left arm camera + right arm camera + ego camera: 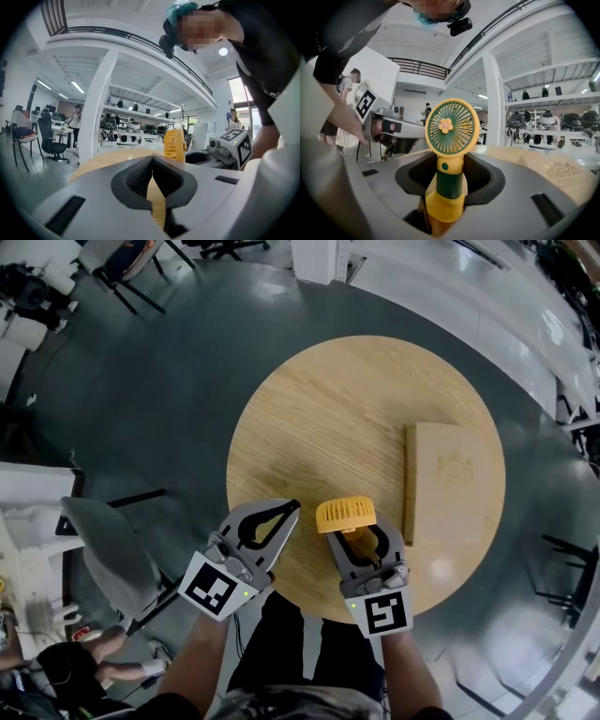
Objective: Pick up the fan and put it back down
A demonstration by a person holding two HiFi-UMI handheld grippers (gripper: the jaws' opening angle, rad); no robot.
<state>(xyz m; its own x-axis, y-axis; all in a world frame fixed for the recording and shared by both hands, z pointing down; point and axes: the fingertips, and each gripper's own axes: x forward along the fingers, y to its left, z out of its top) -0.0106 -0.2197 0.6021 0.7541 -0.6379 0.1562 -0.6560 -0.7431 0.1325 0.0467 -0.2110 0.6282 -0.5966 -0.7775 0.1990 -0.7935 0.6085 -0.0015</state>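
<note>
The right claw (354, 532), close under the head camera at the near edge of the round desk (319, 418), is clamped on the yellow and green fan (346, 515). In the right gripper view its dark pads close on the green part of the handle from both sides, with the wider yellow foot below them and the round grille above. The fan's long axis stands upright, roughly square to the line of the jaws, and the flower-centred face of its head (451, 126) looks back along the claw towards the person. The fan is therefore already in the claw and not ahead of it, so the coming move should run up or down along that handle. Whether the foot rests on the wood or hangs just clear of it I cannot tell. The left claw (291, 512) sits just beside it on the left. Its own view shows the tips pressed together with nothing between them, and the fan's head (174, 145) shows edge-on off to the right, apart from it. The right hand alone carries the work. On the fan's other side a pale wooden block (450, 479) lies flat on the desk, near but not touching. A sideways drift that way looks like the only real risk. A grey chair (108, 545) stands off the desk to the left, well clear.
</note>
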